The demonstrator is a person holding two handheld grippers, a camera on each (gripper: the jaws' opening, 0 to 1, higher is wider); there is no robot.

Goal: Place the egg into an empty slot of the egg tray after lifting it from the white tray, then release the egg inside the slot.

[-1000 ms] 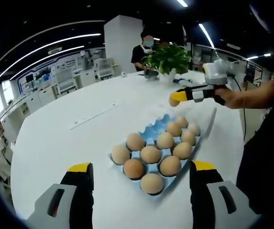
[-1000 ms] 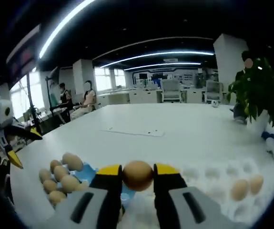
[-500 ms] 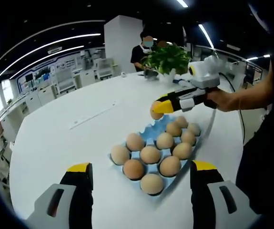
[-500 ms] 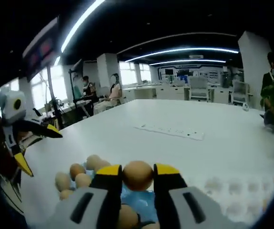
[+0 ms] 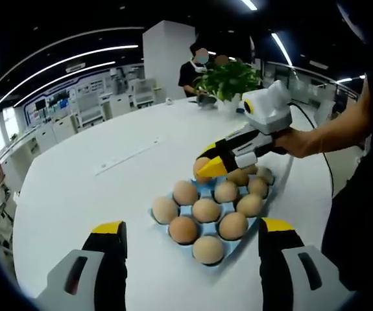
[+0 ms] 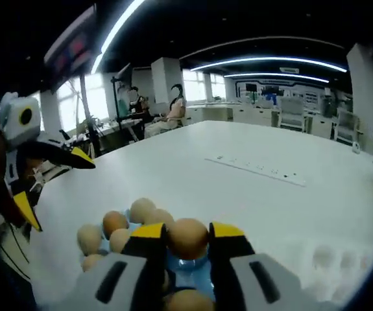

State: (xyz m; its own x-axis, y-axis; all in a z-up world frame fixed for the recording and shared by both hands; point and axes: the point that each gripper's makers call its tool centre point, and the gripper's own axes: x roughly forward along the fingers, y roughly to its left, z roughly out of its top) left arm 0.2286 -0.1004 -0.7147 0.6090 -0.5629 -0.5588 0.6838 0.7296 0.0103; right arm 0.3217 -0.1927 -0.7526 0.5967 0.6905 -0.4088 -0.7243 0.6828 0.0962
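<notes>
White, smooth and broad, the table [image 5: 76,188] is the biggest thing we have under us, and its hard top is our main worry: if the right gripper [image 6: 187,234] slackens too soon, the egg [image 6: 187,237] falls on it or on the other eggs [image 5: 207,210] and cracks. We judge the second risk to be a misaimed descent, pressing shell against shell, since the blue egg tray [image 5: 205,184] is nearly full of round tan eggs packed close in moulded cups. In the left gripper view the right gripper hangs over the tray's far row, with the egg between its yellow-tipped jaws, which are closed on it. A thin shell could also break if we squeeze harder. Our left gripper [image 5: 189,233] holds nothing, its jaws spread wide, near the tray's close end.
</notes>
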